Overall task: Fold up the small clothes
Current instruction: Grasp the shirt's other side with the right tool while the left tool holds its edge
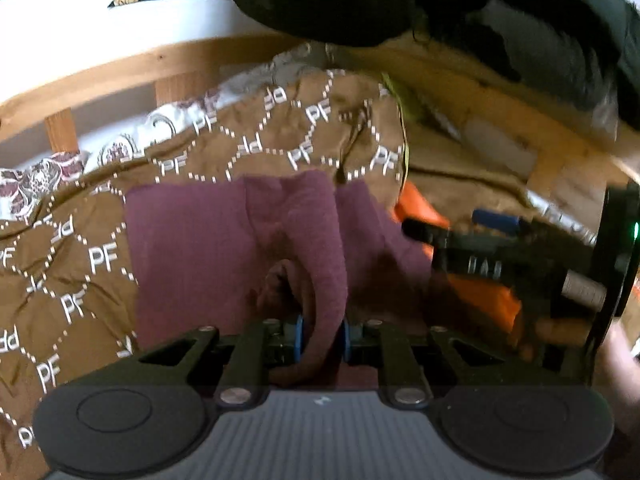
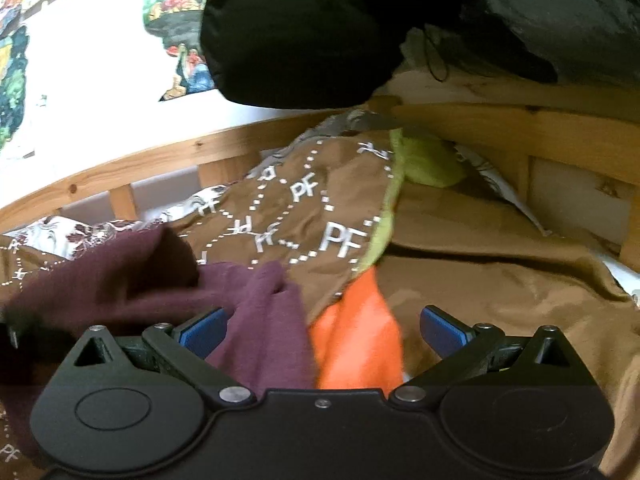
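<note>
A maroon knit garment lies spread on the brown patterned blanket. My left gripper is shut on a raised fold of this garment, the cloth pinched between its blue pads. In the right wrist view the same maroon garment drapes under my right gripper, which stands open above it, its blue pads wide apart. An orange cloth lies beside the maroon one, below the open fingers. The right gripper also shows at the right edge of the left wrist view.
A wooden bed rail runs behind the blanket. A black padded garment hangs over the top of both views. A yellow-green cloth and a plain tan blanket lie to the right. A floral sheet shows at left.
</note>
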`<action>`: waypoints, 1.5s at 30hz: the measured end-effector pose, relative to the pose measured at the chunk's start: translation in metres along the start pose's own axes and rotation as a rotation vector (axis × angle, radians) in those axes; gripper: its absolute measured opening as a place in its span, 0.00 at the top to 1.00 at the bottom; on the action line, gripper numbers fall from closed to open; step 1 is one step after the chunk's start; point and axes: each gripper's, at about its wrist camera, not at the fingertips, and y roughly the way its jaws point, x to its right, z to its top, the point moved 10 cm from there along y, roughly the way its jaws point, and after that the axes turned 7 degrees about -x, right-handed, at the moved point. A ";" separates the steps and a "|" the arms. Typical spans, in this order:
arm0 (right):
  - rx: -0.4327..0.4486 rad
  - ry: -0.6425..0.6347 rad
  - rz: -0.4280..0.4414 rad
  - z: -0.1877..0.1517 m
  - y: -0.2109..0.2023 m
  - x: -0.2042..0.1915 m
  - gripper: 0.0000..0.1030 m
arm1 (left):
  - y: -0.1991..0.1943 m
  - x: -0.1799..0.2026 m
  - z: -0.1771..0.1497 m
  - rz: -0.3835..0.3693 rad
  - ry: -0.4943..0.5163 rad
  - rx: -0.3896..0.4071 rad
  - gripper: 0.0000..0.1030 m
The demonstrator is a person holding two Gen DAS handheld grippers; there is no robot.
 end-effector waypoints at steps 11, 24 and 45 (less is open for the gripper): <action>0.011 0.018 0.005 -0.003 0.004 0.004 0.01 | -0.029 0.023 -0.013 0.009 0.089 0.129 0.15; 0.143 0.025 0.224 0.015 -0.027 -0.025 0.01 | -0.029 0.007 -0.044 0.197 0.127 0.102 0.01; -0.280 0.402 0.679 -0.012 0.016 -0.064 0.00 | -0.011 0.005 -0.058 0.365 0.268 0.046 0.01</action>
